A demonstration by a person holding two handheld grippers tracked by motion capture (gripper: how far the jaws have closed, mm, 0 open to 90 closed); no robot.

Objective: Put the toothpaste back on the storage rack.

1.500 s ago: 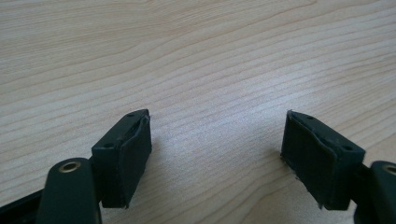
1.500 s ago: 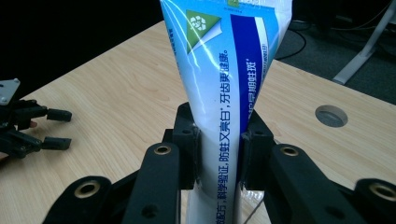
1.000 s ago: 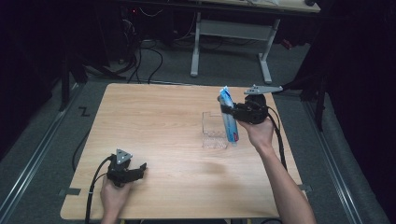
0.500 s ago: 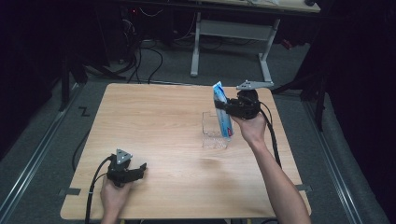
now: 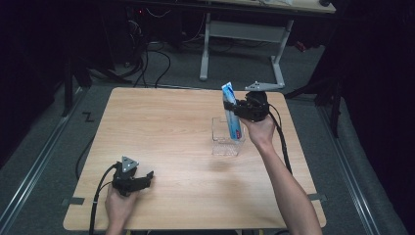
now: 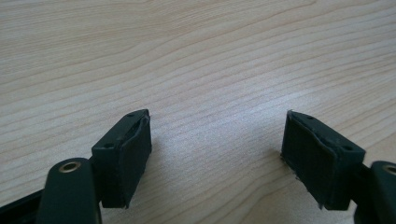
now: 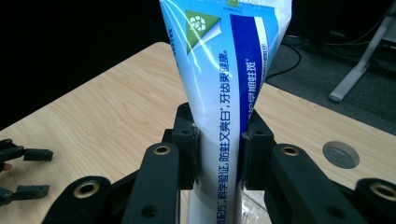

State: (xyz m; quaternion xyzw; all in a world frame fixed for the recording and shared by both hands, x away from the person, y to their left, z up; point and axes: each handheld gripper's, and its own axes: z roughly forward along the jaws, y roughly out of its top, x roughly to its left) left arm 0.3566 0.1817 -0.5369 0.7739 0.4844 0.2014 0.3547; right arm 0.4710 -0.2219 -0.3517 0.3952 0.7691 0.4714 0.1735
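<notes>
Table (image 5: 161,127) of light wood is the biggest thing here, and the floor (image 5: 44,147) around it is grey and dark. Far behind it stands a desk (image 5: 244,34) with white legs, and black cables (image 5: 156,58) lie on the floor near that desk. On the right side of the table sits a clear box (image 5: 226,143) with no lid. Above the box is a tube (image 5: 231,111) in blue and white. The tube stands almost upright, leaning a little to the left at its flat top end, and its low end hangs down inside the box. The right gripper (image 5: 234,108) pinches the tube at its middle, one pad on each side, and the tube looks squeezed thin between them. In the right gripper view the tube (image 7: 224,93) shows print and a green patch near the top, and a round hole (image 7: 341,155) shows in the table. The left gripper (image 5: 146,177) rests on the near left part of the table, well apart from the box. Its jaws are spread wide with only bare wood between them.
</notes>
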